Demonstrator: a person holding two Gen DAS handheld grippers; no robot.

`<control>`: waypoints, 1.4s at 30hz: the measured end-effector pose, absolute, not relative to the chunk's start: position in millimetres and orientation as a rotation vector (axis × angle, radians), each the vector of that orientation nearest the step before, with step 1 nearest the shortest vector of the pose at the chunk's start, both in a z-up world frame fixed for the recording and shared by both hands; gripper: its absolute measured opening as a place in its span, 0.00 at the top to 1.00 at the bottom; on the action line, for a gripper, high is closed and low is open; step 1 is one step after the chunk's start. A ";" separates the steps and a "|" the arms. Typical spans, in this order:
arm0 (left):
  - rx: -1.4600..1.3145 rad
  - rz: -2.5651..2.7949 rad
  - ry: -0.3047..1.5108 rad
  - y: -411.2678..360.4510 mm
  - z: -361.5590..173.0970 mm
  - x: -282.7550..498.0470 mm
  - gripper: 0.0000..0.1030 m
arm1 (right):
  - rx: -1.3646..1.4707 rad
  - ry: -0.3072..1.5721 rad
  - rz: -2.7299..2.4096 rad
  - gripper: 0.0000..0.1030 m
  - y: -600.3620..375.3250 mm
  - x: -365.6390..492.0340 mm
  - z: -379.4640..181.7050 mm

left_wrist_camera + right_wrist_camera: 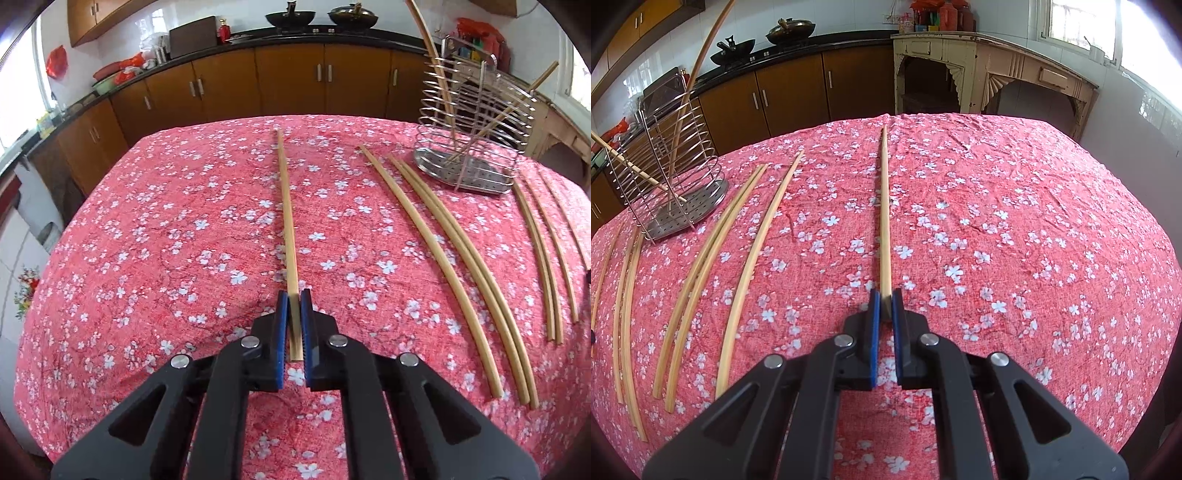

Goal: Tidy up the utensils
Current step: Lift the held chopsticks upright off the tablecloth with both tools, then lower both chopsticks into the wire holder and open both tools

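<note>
i see rack (pixel 476 147) chopstick tops cut off; left gripper (pixel 294 295) and right gripper (pixel 885 293) each clamp one chopstick (pixel 286 206) (pixel 885 206).

The right gripper (pixel 885 299) clamps one chopstick (pixel 884 206) over the floral table (pixel 1015 221); a wire rack (pixel 670 177) stands far left.

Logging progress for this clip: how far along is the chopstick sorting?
Done: two chopsticks stand in the wire holder. In hand: left gripper and right gripper each clamp one chopstick. Left: six loose chopsticks lie on the tablecloth.
</note>
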State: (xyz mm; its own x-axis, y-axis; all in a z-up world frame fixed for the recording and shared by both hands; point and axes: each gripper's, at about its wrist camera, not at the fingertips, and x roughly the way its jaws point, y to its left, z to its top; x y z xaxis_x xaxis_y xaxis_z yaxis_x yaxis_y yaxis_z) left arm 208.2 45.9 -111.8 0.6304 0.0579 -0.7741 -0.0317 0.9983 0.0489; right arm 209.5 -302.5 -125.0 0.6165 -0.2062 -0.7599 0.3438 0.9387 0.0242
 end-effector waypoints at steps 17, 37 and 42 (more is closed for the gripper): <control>-0.020 0.019 0.509 77.4 -17.2 154.5 0.94 | 0.113 0.505 -0.328 0.93 -302.3 158.1 -22.7; -0.102 0.068 0.307 102.8 42.6 152.4 0.94 | 0.152 0.248 -0.275 0.93 -306.4 147.0 70.6; -0.107 0.061 0.272 103.3 55.2 147.9 0.94 | 0.173 0.227 -0.244 0.93 -303.8 142.4 80.8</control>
State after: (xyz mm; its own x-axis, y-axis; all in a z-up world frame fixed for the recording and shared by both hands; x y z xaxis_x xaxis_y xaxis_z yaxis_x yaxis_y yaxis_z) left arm 147.9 103.3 55.2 0.9615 0.0456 -0.2710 -0.0746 0.9924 -0.0975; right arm 142.4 -303.8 80.8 0.9452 -0.2187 -0.2424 0.2574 0.9559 0.1413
